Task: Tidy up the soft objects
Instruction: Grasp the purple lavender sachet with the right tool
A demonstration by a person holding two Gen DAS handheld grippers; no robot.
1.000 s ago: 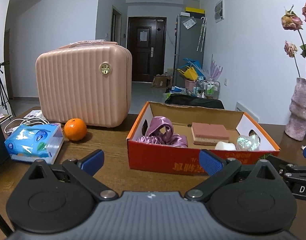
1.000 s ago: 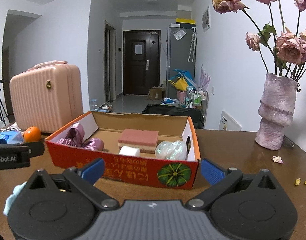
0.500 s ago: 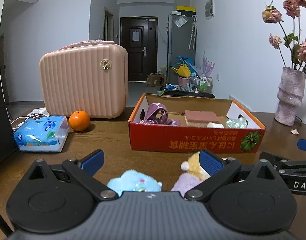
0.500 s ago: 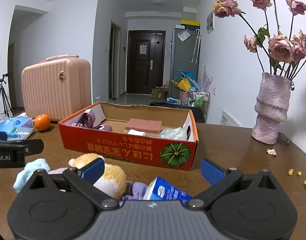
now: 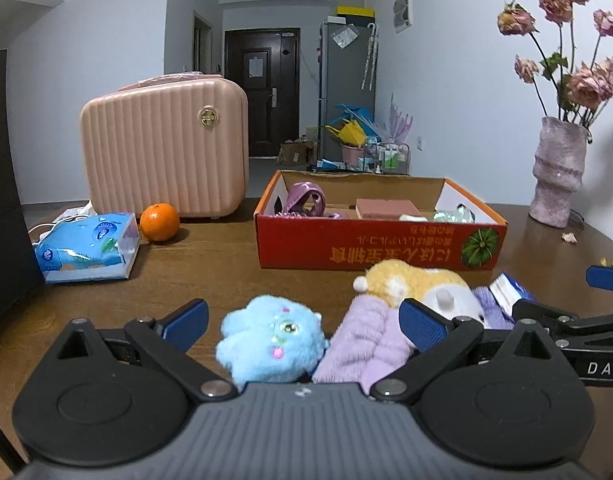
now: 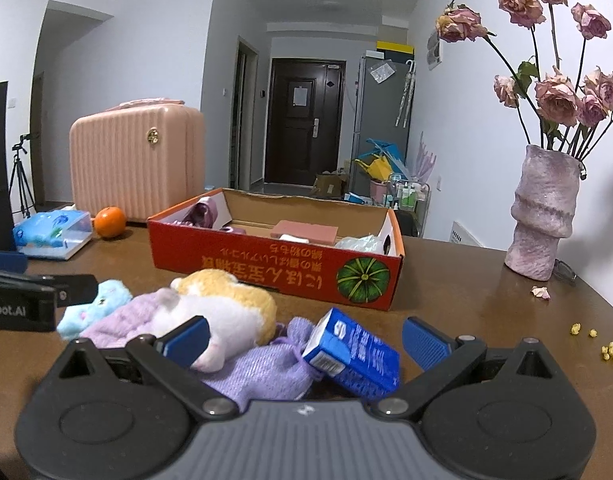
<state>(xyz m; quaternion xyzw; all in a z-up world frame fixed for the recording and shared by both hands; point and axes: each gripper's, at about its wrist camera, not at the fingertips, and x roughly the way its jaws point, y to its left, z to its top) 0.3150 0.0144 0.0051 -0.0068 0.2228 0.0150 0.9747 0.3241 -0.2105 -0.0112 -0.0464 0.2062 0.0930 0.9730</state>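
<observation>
A red cardboard box (image 5: pixel 380 250) (image 6: pixel 274 268) stands mid-table and holds a purple scrunchie (image 5: pixel 304 200), a pink sponge (image 5: pixel 386 208) and a crinkly clear item (image 5: pixel 454 216). In front of it lie a blue plush (image 5: pixel 272 346) (image 6: pixel 94 306), a lilac fuzzy cloth (image 5: pixel 366 344), a yellow-and-white plush (image 5: pixel 418 284) (image 6: pixel 226 300), a lilac knit pouch (image 6: pixel 266 364) and a blue carton (image 6: pixel 352 354). My left gripper (image 5: pixel 302 320) is open over the blue plush and lilac cloth. My right gripper (image 6: pixel 306 338) is open over the pouch and carton.
A pink ribbed case (image 5: pixel 166 148) stands at the back left with an orange (image 5: pixel 159 222) and a tissue pack (image 5: pixel 86 248) beside it. A vase of dried roses (image 6: pixel 544 216) stands at the right. Crumbs (image 6: pixel 602 344) and a petal (image 6: pixel 540 292) lie near it.
Both grippers have pulled back from the box. The plush toys, lilac cloth, pouch and blue carton have come into view between the fingers. Both stay open.
</observation>
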